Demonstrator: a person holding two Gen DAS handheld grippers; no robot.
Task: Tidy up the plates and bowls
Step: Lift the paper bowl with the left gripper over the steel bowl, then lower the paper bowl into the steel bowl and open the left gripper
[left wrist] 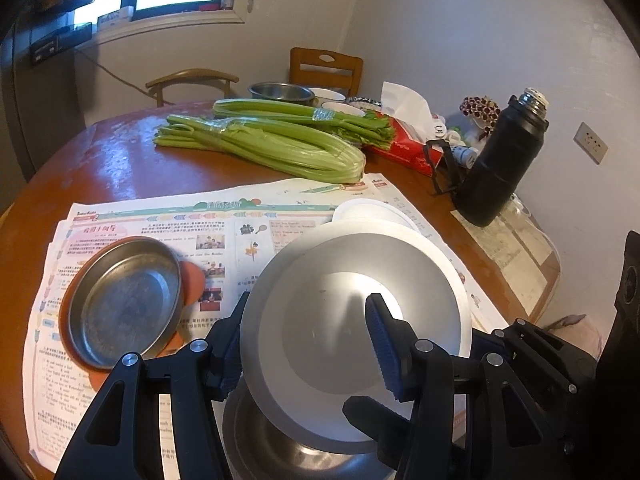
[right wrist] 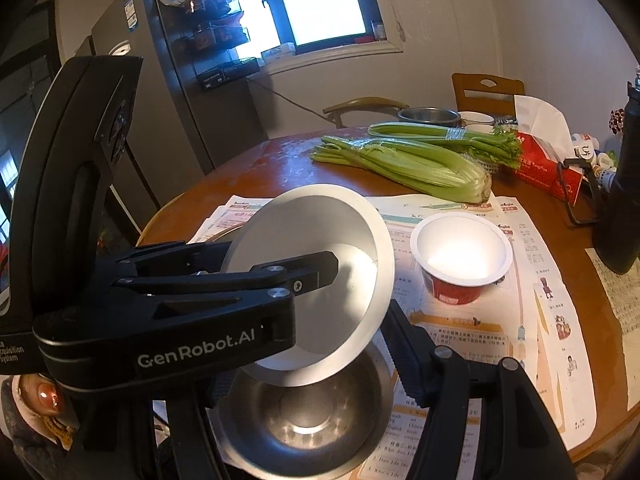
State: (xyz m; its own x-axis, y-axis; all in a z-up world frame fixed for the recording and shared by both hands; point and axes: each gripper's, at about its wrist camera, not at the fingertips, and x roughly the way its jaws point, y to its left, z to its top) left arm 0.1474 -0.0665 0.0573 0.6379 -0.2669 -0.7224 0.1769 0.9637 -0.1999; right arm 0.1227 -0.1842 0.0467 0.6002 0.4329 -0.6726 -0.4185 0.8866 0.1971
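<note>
My left gripper is shut on a tilted white bowl: one finger lies inside it, the other behind its outer wall. Right under it is a steel bowl, over the newspaper. The steel bowl spans my right gripper; the right finger lies against its rim, and the left finger is mostly hidden behind the left gripper's body. In the left wrist view a steel plate rests on an orange plate, left of the bowls. Beyond them stands a white-lined red cup.
Two celery bunches lie across the middle of the round wooden table. A red tissue box, a black flask and small items stand at the right. More bowls and two chairs sit at the far edge. A thumb shows bottom left.
</note>
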